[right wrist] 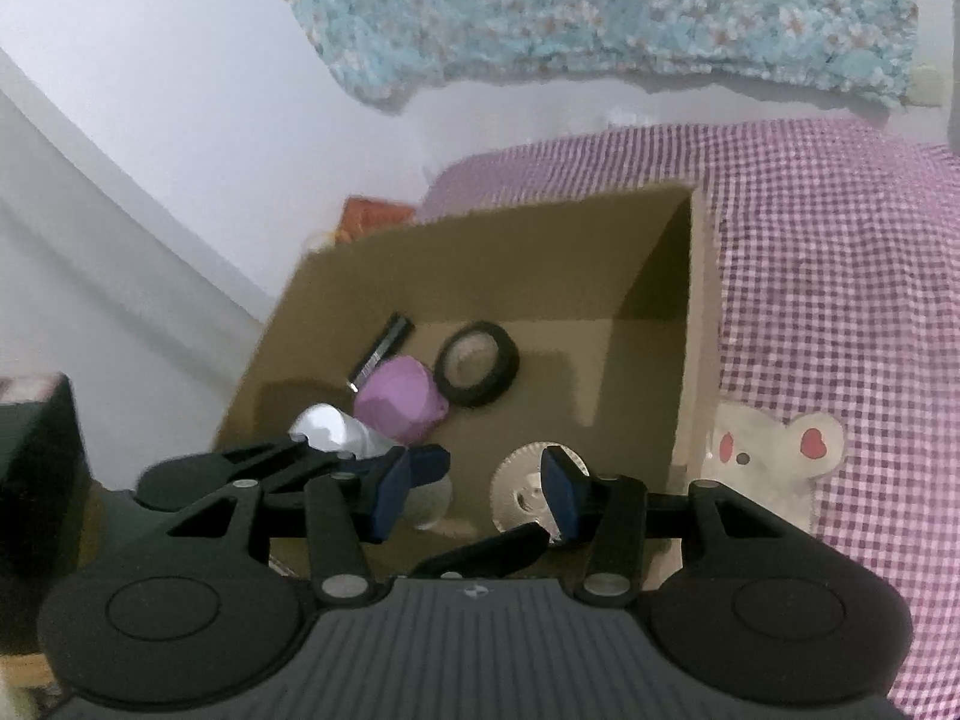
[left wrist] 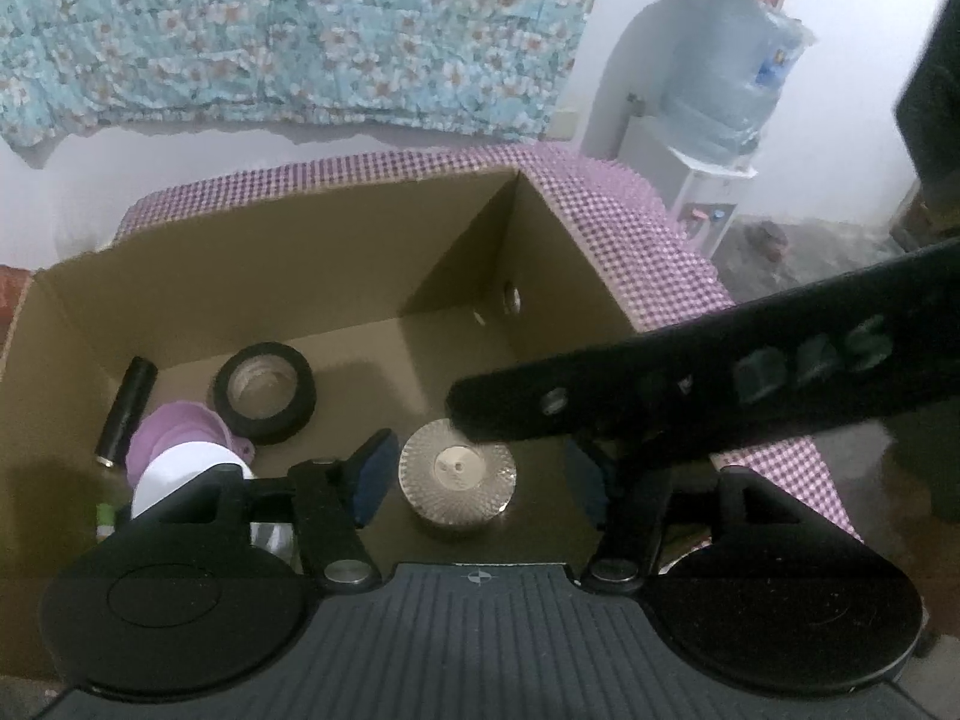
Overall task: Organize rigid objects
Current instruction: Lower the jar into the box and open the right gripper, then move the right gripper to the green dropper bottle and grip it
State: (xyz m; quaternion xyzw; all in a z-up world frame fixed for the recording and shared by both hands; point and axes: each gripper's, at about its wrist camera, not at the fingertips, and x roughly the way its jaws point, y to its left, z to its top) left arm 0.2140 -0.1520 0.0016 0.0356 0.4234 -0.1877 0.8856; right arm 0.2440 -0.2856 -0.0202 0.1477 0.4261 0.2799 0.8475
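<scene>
The ribbed silver disc (left wrist: 457,476) lies flat on the cardboard box (left wrist: 336,276) floor, between the left gripper (left wrist: 480,480) fingers (spread, not touching it). The right gripper (right wrist: 474,495) hovers above, open and empty.

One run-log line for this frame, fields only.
phase: release in cardboard box | left gripper: open around ridged silver disc, pads clear | right gripper: open, empty | also in box: tape roll
</scene>
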